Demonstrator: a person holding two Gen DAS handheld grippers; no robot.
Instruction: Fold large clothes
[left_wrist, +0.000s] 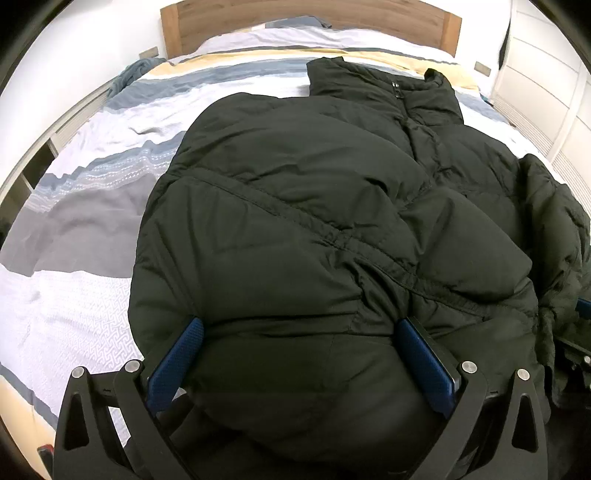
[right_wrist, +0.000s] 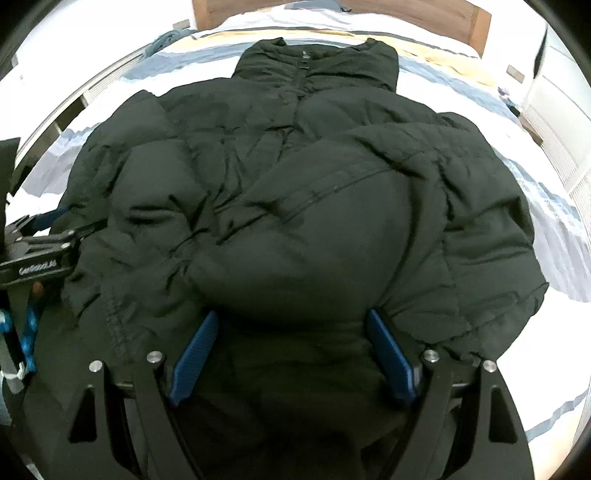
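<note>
Left gripper (left_wrist: 299, 354): jaws spread to their widest, blue pads (left_wrist: 177, 363) straddling the near hem of a black puffer jacket (left_wrist: 295, 206); padded fabric bulges between the pads, but neither visibly pinches it, so counted as apart, not clamped. Right gripper (right_wrist: 291, 349): jaws likewise apart, somewhat narrower, blue pads (right_wrist: 391, 354) either side of a swollen fold at the near hem; again no visible pinch. Jacket: lies front up on the bed, zip (right_wrist: 301, 70) closed, stand collar (left_wrist: 384, 85) at the far end toward the headboard, hem nearest the cameras. Both sleeves appear laid inward over the chest, one from each side, making two rounded mounds that meet near the middle. Left gripper's frame is also visible at the left edge of the right wrist view, just beside the jacket's left side. Beneath: striped duvet (left_wrist: 92, 192) in white, grey, blue and yellow bands; wooden headboard (left_wrist: 310, 22) far; white wardrobe doors (left_wrist: 546, 74) far right. Step in hand, as judged: taking the hem at two points to carry it toward the collar. Handling note: the filling is springy and slick, so each pair of pads should sink deep enough to catch every layer at the hem before closing; grips set level with each other, lifted together, will keep the fold square and the tucked sleeves from sliding out.
</note>
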